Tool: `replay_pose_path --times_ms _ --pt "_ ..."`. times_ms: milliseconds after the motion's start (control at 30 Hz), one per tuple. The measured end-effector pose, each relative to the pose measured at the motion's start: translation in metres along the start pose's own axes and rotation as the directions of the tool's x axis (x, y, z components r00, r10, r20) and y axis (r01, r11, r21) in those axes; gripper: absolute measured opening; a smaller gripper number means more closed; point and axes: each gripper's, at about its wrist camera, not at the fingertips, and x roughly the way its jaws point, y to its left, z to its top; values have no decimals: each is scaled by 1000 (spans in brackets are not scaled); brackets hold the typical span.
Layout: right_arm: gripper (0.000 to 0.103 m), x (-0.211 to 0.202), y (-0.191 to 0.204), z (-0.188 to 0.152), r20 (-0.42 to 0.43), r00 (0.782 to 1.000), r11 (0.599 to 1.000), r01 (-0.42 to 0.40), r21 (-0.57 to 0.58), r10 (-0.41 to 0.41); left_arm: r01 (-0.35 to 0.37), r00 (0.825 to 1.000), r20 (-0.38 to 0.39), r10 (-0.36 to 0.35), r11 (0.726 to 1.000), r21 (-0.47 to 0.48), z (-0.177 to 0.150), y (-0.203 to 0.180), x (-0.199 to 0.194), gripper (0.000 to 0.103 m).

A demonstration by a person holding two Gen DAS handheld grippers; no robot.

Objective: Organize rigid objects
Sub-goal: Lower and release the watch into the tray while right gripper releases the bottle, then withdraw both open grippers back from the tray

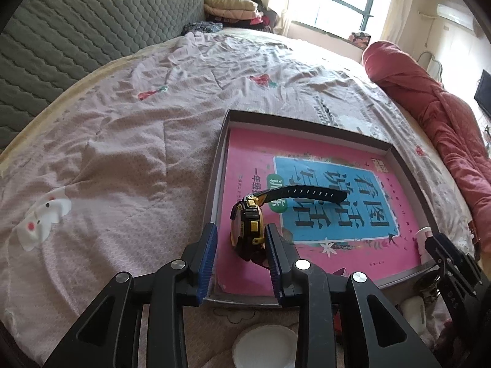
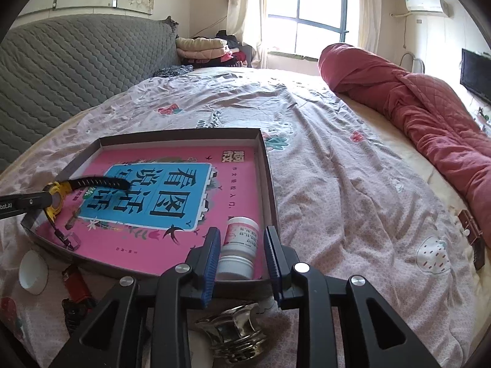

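A shallow cardboard tray [image 1: 396, 159] [image 2: 270, 171] lies on the bed with a pink book [image 1: 353, 245] [image 2: 172, 196] inside. A black and yellow wristwatch [image 1: 248, 230] [image 2: 58, 196] stands on edge on the book near the tray's left wall. My left gripper [image 1: 241, 245] is open, its blue pads either side of the watch body. A small white bottle [image 2: 237, 251] [image 1: 423, 239] lies on the book at the tray's near right corner. My right gripper [image 2: 243, 254] is open around it.
A white round lid [image 1: 265, 346] [image 2: 32, 271], a red and black tool [image 2: 76, 288] and a shiny metal knob [image 2: 236, 334] lie on the bedspread before the tray. A rolled red quilt [image 2: 429, 107] lies at the right. A grey headboard [image 1: 76, 30] stands at the left.
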Motion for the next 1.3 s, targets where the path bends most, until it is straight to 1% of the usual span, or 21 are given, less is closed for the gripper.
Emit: replay_pose_path --times_ms 200,267,300,333,467,533,733,867,933,1133,1167,1300 --pt "29 -3 -2 0 5 1000 1000 -9 4 9 8 999 35 -8 1000 4 1 0 -13 34" --pt "29 -5 -3 -1 8 1000 1000 -12 9 12 9 999 46 -9 1000 5 2 0 -17 39" --pt "29 -5 -3 -1 8 1000 1000 -12 10 12 9 999 50 -9 1000 3 2 1 -18 45" --pt "29 -6 -2 -1 10 1000 1000 -11 10 11 11 998 55 -11 1000 0 2 2 -20 47" --pt "31 -8 -2 -1 16 1000 1000 -13 8 13 10 998 64 -11 1000 6 2 1 -25 48" --pt "35 -10 -2 -1 23 1000 1000 -21 12 21 11 998 69 -12 1000 10 2 1 -28 48" --pt "40 -15 -3 0 45 999 1000 -24 19 24 10 997 74 -13 1000 29 0 -2 -36 50" --pt "42 -21 -8 2 65 998 999 -27 43 24 5 997 80 -8 999 39 -4 -3 -42 50" --pt "45 -25 -13 2 79 997 998 -29 58 24 1 996 84 -5 999 43 -5 -3 -45 50" --pt "46 -34 -23 -1 83 996 995 -27 98 19 -14 994 107 8 999 52 -10 -1 -56 50" --pt "46 -38 -26 -3 88 996 993 -38 111 28 -15 994 110 10 998 53 -11 -1 -58 50" --pt "51 -48 -28 -11 76 997 989 -45 142 34 -24 993 118 15 997 70 -16 -3 -64 51"
